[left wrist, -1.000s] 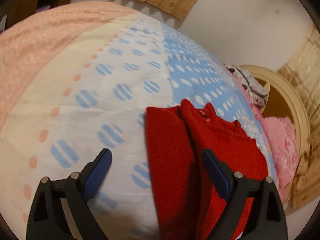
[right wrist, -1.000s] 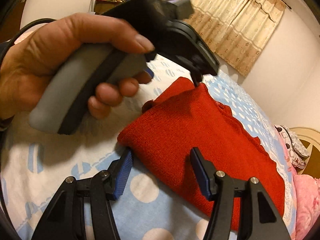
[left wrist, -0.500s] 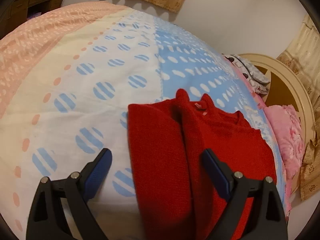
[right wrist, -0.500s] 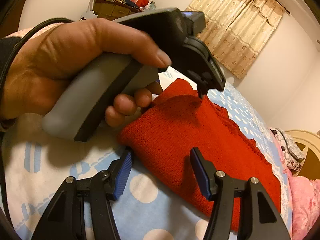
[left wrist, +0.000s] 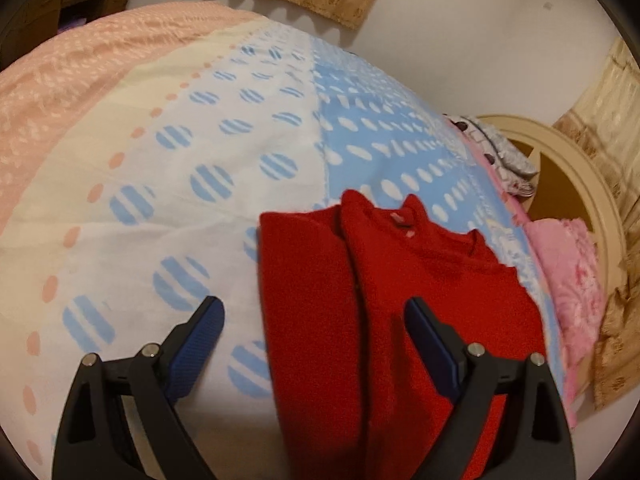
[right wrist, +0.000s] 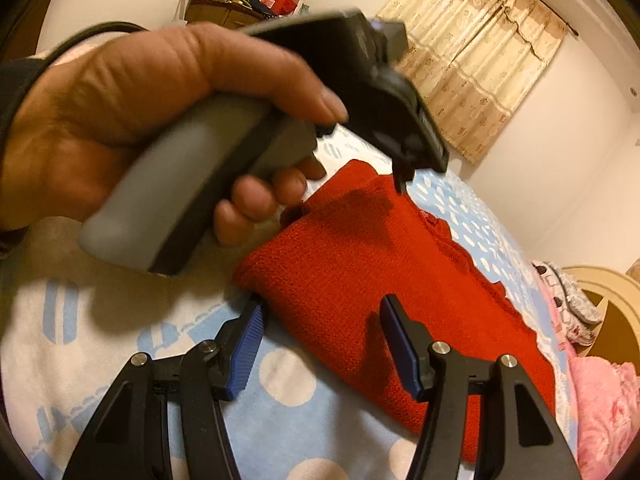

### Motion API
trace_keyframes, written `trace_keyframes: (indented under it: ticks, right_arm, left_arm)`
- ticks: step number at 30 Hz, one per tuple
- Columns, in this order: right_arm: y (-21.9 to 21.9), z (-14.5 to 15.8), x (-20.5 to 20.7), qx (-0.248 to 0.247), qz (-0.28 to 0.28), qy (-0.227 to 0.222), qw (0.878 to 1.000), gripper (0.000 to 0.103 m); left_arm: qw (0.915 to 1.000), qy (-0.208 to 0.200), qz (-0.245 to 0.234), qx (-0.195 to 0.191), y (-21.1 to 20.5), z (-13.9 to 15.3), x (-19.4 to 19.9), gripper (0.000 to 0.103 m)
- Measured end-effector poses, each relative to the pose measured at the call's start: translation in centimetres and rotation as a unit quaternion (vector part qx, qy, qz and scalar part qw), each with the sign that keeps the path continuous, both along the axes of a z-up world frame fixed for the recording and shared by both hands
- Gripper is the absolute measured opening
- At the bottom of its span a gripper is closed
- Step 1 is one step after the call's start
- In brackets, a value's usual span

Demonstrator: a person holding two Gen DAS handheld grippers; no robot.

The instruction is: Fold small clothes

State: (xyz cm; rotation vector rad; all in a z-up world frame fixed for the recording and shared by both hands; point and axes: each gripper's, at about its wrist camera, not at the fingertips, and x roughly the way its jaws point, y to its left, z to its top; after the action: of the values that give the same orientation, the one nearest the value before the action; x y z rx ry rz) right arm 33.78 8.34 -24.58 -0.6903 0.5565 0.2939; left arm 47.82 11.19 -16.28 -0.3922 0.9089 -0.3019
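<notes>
A red knit sweater (left wrist: 400, 300) lies flat on a bed, on a bedspread (left wrist: 200, 140) printed with blue striped dots on white and white ovals on light blue. One side of the sweater is folded inward, so a doubled panel lies along its edge, and the neckline points away from both cameras.

In the left wrist view, the left gripper (left wrist: 314, 322) hangs above the sweater with its fingers wide apart and nothing clamped between them. The folded panel lies in the gap between the fingers; the blue pad of the left finger (left wrist: 196, 344) is over bare bedspread, and the right finger (left wrist: 430, 344) is over the red knit. Beyond the fingertips the sweater's collar and a small label show.

In the right wrist view, the right gripper (right wrist: 320, 320) sits low at the near edge of the sweater, its fingers partly apart and gripping nothing. The sweater's corner lies just ahead of the left fingertip (right wrist: 248, 332), and the right finger is over the red fabric. Above and to the left of these fingers, a hand (right wrist: 120, 120) wraps the grey handle of the left gripper, whose black tip hangs just over the sweater's far part.

A pink pillow (right wrist: 600, 408) lies past the sweater to the right of the fingers, beside a cream headboard (left wrist: 580, 184).
</notes>
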Motion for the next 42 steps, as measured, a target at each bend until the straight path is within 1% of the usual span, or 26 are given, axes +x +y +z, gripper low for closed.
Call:
trace_keyframes:
  ticks: [1, 3, 4, 5, 6, 7, 8, 9, 10, 11, 13, 14, 16, 17, 19, 21, 24, 28, 29, 32, 35, 38, 39, 42]
  right_arm:
    - [0.1, 0.0, -0.1, -0.003, 0.0, -0.002, 1.0, 0.059]
    - [0.1, 0.0, 0.0, -0.006, 0.001, -0.001, 1.0, 0.059]
    - [0.1, 0.1, 0.1, -0.005, 0.001, 0.004, 1.0, 0.059]
    - [0.1, 0.3, 0.3, -0.004, 0.003, 0.008, 1.0, 0.059]
    - [0.1, 0.4, 0.4, -0.001, 0.005, 0.013, 1.0, 0.059]
    - [0.1, 0.5, 0.6, 0.003, 0.007, 0.018, 1.0, 0.058]
    - [0.1, 0.6, 0.8, 0.009, 0.009, 0.028, 1.0, 0.05]
    - [0.1, 0.7, 1.0, 0.016, 0.014, 0.038, 0.999, 0.042]
    - [0.1, 0.7, 1.2, 0.022, 0.018, 0.05, 0.998, 0.029]
    - [0.2, 0.7, 1.3, 0.021, 0.019, 0.052, 0.998, 0.021]
    - [0.2, 0.8, 0.9, 0.024, 0.028, 0.054, 0.998, 0.013]
    - [0.0, 1.0, 0.7, 0.031, 0.032, 0.056, 0.997, 0.012]
    - [-0.5, 1.3, 0.3, 0.045, 0.034, 0.057, 0.997, 0.011]
    - [-0.8, 1.5, 0.2, 0.055, 0.035, 0.06, 0.996, 0.01]
    - [-1.7, 2.1, 0.3, 0.082, 0.033, 0.069, 0.994, 0.01]
    - [-2.7, 2.8, 0.4, 0.109, 0.031, 0.078, 0.991, 0.01]
    - [-4.3, 3.9, 0.2, 0.158, 0.021, 0.091, 0.983, 0.009]
    - [-7.4, 5.7, 0.0, 0.209, 0.003, 0.085, 0.974, 0.009]
    - [-8.5, 6.4, 0.0, 0.223, -0.004, 0.082, 0.971, 0.009]
    - [-11.0, 7.4, -0.2, 0.246, -0.015, 0.073, 0.966, 0.008]
    - [-13.9, 8.3, -0.1, 0.264, -0.029, 0.064, 0.962, 0.008]
    - [-16.3, 8.8, -0.2, 0.269, -0.042, 0.051, 0.961, 0.008]
    - [-16.4, 9.1, -1.0, 0.27, -0.045, 0.047, 0.961, 0.008]
    - [-18.2, 9.5, -0.6, 0.275, -0.06, 0.042, 0.959, 0.007]
  left_arm:
    - [1.0, -0.002, -0.001, 0.006, -0.1, 0.0, 0.1, 0.091]
    - [0.9999, -0.002, 0.0, 0.012, -0.2, 0.0, 0.2, 0.085]
    - [0.9999, -0.006, 0.0, 0.014, -0.1, -0.1, 0.2, 0.074]
    - [0.9998, -0.006, -0.005, 0.016, -0.1, -0.2, 0.3, 0.06]
    - [0.9998, -0.006, -0.011, 0.014, -0.2, -0.3, 0.3, 0.056]
    - [0.9998, -0.005, -0.019, 0.008, -0.3, -0.4, 0.3, 0.048]
    - [0.9996, -0.004, -0.028, 0.007, -0.5, -0.4, 0.3, 0.036]
    - [0.9994, -0.003, -0.035, 0.005, -0.6, -0.4, 0.3, 0.03]
    - [0.9993, -0.001, -0.037, 0.001, -0.6, -0.3, 0.4, 0.026]
    - [0.9993, 0.0, -0.037, -0.006, -0.4, -0.2, 0.3, 0.022]
    - [0.9988, 0.003, -0.034, -0.036, 0.3, 0.0, 0.1, 0.019]
    - [0.9981, 0.008, -0.029, -0.054, 0.8, 0.0, 0.1, 0.017]
    - [0.9965, 0.018, -0.027, -0.078, 1.2, 0.2, 0.0, 0.016]
    - [0.9962, 0.019, -0.027, -0.081, 1.2, 0.4, -0.1, 0.015]
    - [0.9966, 0.018, -0.028, -0.075, 0.7, 0.8, -0.2, 0.015]
    - [0.9961, 0.021, -0.029, -0.081, 0.4, 1.3, -0.3, 0.014]
    - [0.9932, 0.023, -0.024, -0.112, 0.2, 2.1, -0.1, 0.014]
    - [0.9891, 0.01, -0.017, -0.146, -0.7, 3.9, 0.0, 0.014]
    - [0.9887, 0.005, -0.018, -0.148, -1.1, 4.3, 0.0, 0.014]
    - [0.9884, -0.012, -0.025, -0.149, -3.1, 5.7, 0.0, 0.014]
    - [0.9878, -0.021, -0.036, -0.15, -5.1, 6.7, 0.3, 0.014]
    - [0.9878, -0.024, -0.047, -0.147, -7.5, 7.4, 0.8, 0.014]
    - [0.9876, -0.025, -0.05, -0.146, -8.0, 7.5, 0.9, 0.014]
    - [0.9873, -0.028, -0.063, -0.143, -10.3, 8.0, 1.3, 0.014]
